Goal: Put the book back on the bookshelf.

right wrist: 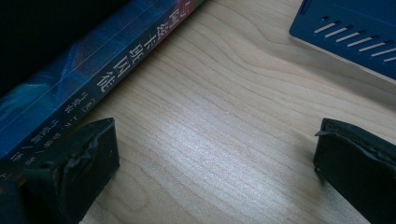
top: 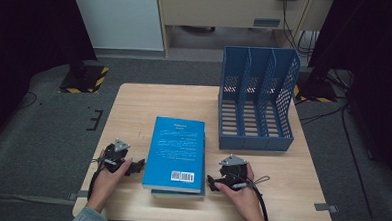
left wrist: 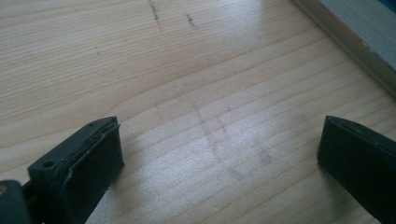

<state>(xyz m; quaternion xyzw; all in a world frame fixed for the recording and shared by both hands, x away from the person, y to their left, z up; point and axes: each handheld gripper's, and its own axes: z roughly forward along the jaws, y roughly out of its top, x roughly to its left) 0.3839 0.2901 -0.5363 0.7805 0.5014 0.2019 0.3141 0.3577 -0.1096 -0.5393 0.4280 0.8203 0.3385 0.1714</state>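
Note:
A bright blue book [top: 174, 150] lies flat on a darker book [top: 178, 194] in the middle of the wooden table [top: 149, 101]. My left gripper [top: 135, 166] rests on the table just left of the stack, pointing at it, jaws open. In the left gripper view the left gripper [left wrist: 219, 135] has bare wood between its jaws, and the stack's page edge [left wrist: 359, 35] shows at the upper right. My right gripper [top: 212, 182] sits just right of the stack, open. In the right gripper view, the right gripper [right wrist: 217, 135] also spans bare wood, beside a book spine [right wrist: 93, 70] with printed characters.
A blue three-slot file rack [top: 257, 100] stands at the table's far right, open toward me; its corner [right wrist: 355, 28] shows in the right gripper view. Cables run on the floor at the right. Striped stand bases flank the table's far corners.

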